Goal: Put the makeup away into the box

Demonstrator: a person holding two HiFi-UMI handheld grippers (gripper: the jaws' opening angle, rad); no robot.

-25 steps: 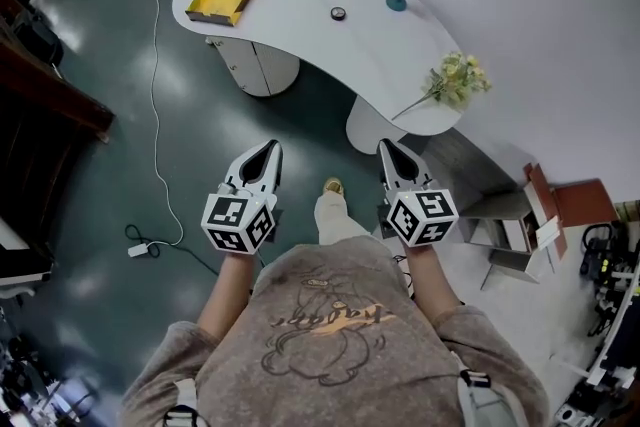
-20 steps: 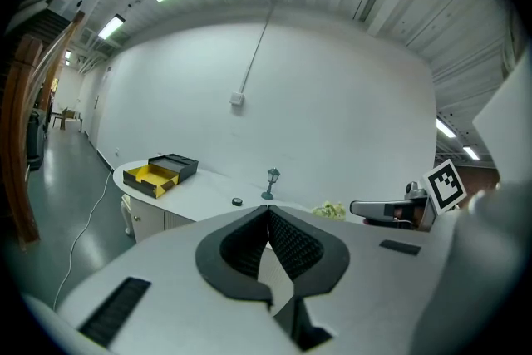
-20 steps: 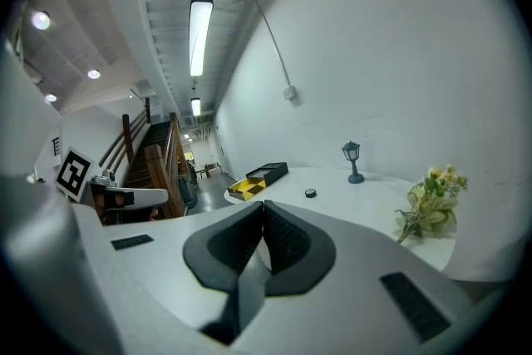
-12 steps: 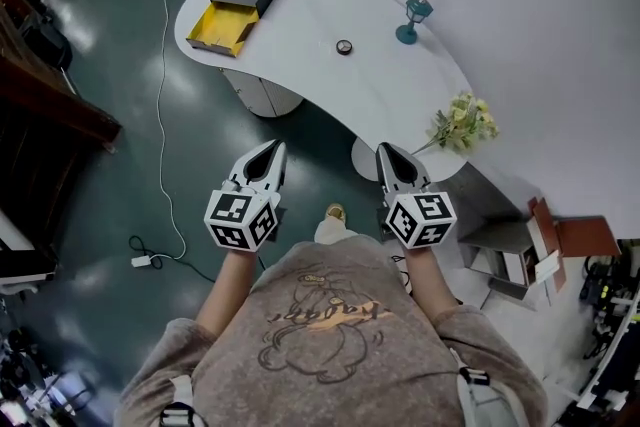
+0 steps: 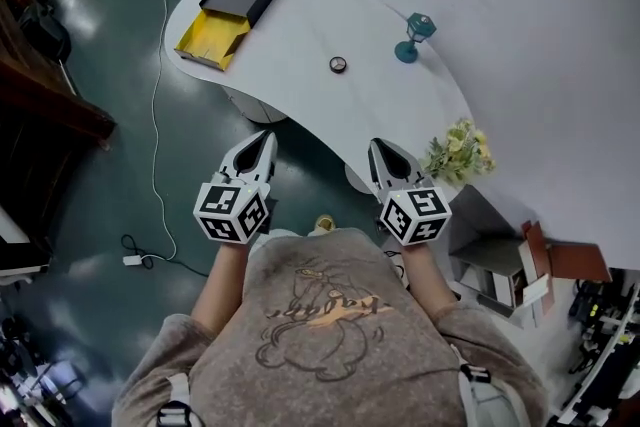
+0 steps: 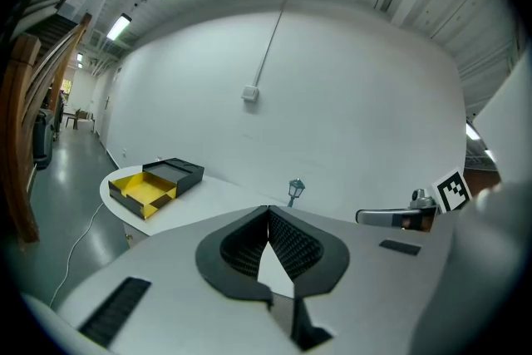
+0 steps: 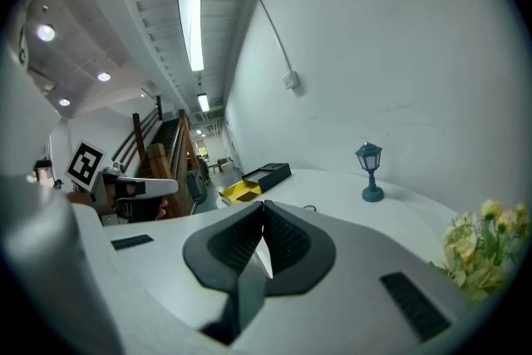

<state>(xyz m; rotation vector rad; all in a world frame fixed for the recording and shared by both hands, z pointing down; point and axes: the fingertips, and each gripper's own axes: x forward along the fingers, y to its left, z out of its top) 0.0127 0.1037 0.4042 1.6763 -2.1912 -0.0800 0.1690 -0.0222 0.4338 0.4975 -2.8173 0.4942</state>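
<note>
Quick status from my end. Both claws are pinched fully together with nothing in them: the left gripper [image 5: 267,137] and the right gripper [image 5: 378,147] hang side by side in front of the person, short of the white table [image 5: 300,25].

The box [image 5: 214,32] sits open at the table's far left end, its yellow tray right up against its black half. The only makeup I can spot is a small round case [image 5: 338,65] near the middle of the tabletop, well apart from the box.

On the right are a teal lantern ornament [image 5: 412,37] and some flowers [image 5: 458,150].

Readable writing: just square markers on the gripper cubes, plus a script print on the sweatshirt [image 5: 330,305] that I can't make out.
</note>
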